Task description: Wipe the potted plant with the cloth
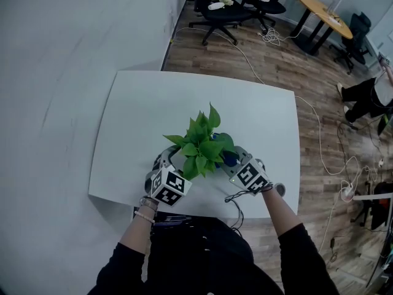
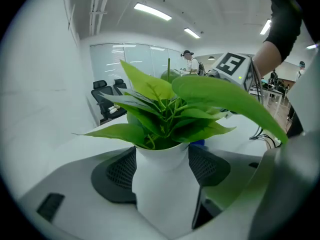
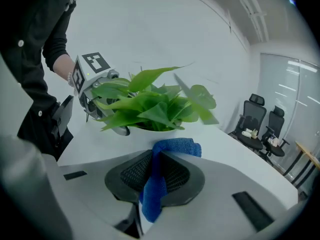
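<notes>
A green leafy potted plant [image 1: 201,144] in a white pot [image 2: 164,184] stands near the front edge of the white table [image 1: 141,112]. My left gripper [image 1: 167,161] is shut on the pot, its two dark pads pressed to either side of it in the left gripper view. My right gripper [image 1: 236,161] is shut on a blue cloth [image 3: 159,176], whose top end folds over just before the plant's leaves [image 3: 150,104]. In the head view the cloth [image 1: 229,159] shows as a blue patch under the right-side leaves.
Black office chairs [image 1: 219,6] and a round wooden table [image 1: 323,10] stand at the back on the wood floor. Cables [image 1: 331,158] trail over the floor to the right of the table. A person [image 1: 367,97] sits at the far right.
</notes>
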Tool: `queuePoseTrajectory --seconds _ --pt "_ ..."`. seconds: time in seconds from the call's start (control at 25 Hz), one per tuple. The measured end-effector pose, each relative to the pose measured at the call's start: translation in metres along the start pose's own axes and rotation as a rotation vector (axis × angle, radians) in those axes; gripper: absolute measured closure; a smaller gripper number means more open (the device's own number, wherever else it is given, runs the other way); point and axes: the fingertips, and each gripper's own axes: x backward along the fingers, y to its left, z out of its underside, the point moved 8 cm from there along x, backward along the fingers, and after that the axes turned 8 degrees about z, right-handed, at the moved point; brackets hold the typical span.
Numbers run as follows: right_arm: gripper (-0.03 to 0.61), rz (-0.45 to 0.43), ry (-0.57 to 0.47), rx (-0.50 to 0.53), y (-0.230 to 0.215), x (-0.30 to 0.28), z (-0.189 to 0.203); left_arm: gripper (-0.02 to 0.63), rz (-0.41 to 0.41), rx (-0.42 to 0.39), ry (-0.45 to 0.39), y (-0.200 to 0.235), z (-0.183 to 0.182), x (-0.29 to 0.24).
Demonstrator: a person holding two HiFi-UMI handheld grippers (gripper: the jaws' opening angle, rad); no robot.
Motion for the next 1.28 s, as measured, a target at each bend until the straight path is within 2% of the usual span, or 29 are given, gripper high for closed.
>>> queuePoseTrajectory --seconds 0.16,0.28,0.48,0.64,0.84,1.04,1.16,1.28 --pt "0.503 0.024 -0.015 -0.054 0.031 -0.004 0.005 0.276 -0.023 0.037 -0.005 0.001 0.004 -0.001" --pt "0.503 0.026 -0.029 -0.054 0.051 -0.001 0.006 0.279 -0.031 0.053 -0.002 -0.004 -0.001 -0.002" --pt "0.503 -0.054 -0.049 -0.011 0.080 -0.005 -0.008 0.285 -0.035 0.061 0.001 -0.006 -0.003 -0.001" --pt "0.504 -0.099 -0.059 -0.022 0.085 0.003 -0.009 0.290 -0.031 0.074 0.002 -0.008 -0.003 0.001" --pt "0.503 -0.054 -0.061 -0.050 0.070 0.018 0.010 0.291 -0.026 0.070 0.001 -0.008 -0.002 -0.001" --pt "0.503 0.028 -0.022 -0.094 0.031 0.040 0.021 0.291 -0.019 0.067 0.003 -0.006 -0.003 0.001" --pt "0.503 0.073 0.010 -0.034 0.000 0.044 0.024 0.293 -0.007 0.062 0.006 -0.004 -0.002 0.001" --pt "0.503 0.093 0.024 0.067 -0.031 0.041 0.015 0.295 0.001 0.057 0.011 -0.003 -0.001 0.000"
